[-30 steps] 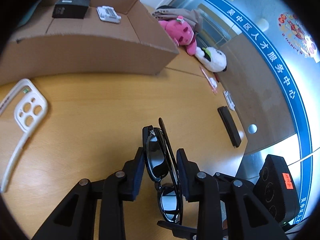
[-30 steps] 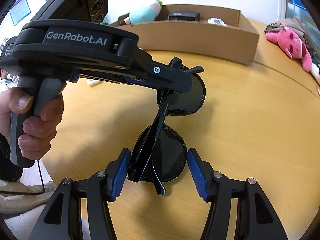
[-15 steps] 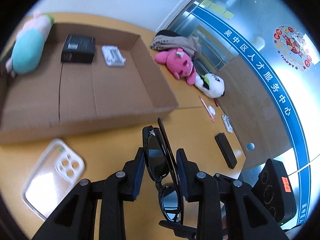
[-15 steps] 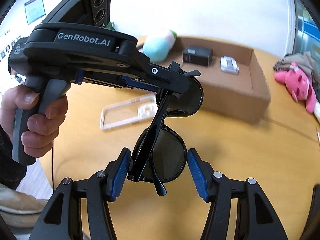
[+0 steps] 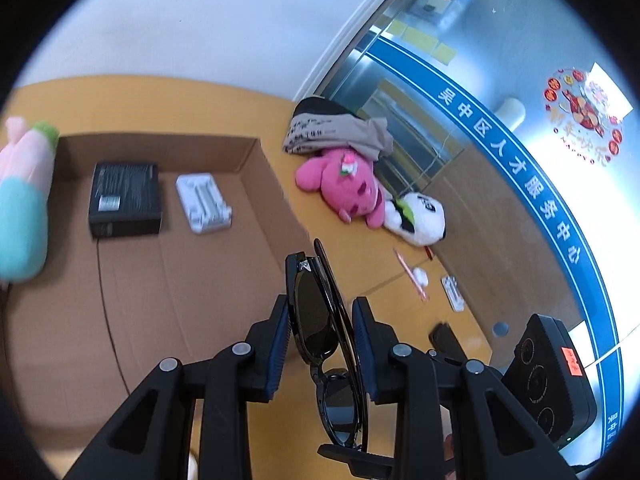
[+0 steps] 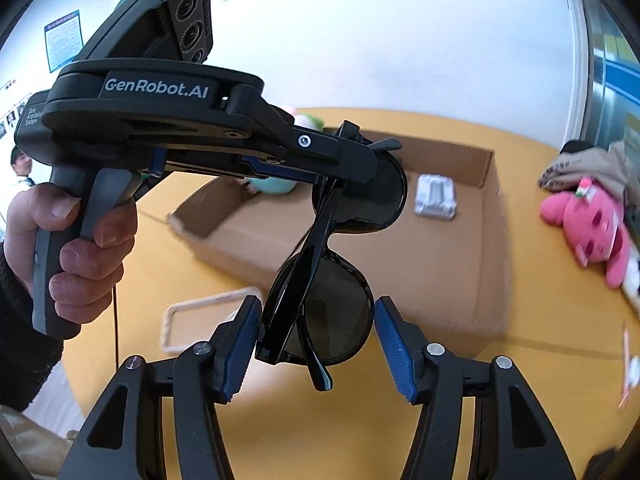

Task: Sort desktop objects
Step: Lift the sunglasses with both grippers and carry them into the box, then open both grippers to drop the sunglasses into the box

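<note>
Folded black sunglasses (image 5: 316, 316) are held in the air by both grippers. My left gripper (image 5: 322, 334) is shut on one lens and frame. It shows from the side in the right wrist view (image 6: 348, 168), clamped on the upper lens. My right gripper (image 6: 316, 330) is shut on the lower lens of the sunglasses (image 6: 320, 312), its blue pads at either edge. The glasses hang above the near right part of an open cardboard box (image 5: 248, 216). The box holds a black box (image 5: 125, 199) and a white plastic tray (image 5: 203, 202).
A pink plush (image 5: 340, 188), a panda plush (image 5: 420, 218) and folded cloth (image 5: 336, 130) lie right of the box. A pastel plush (image 5: 20, 208) rests at its left. A pen (image 5: 412, 276) and a clear phone case (image 6: 200, 320) lie on the wooden table (image 6: 520, 380).
Both grippers have risen with the sunglasses and moved forward from over the table to above the cardboard box. The phone case has dropped out of the left wrist view.
</note>
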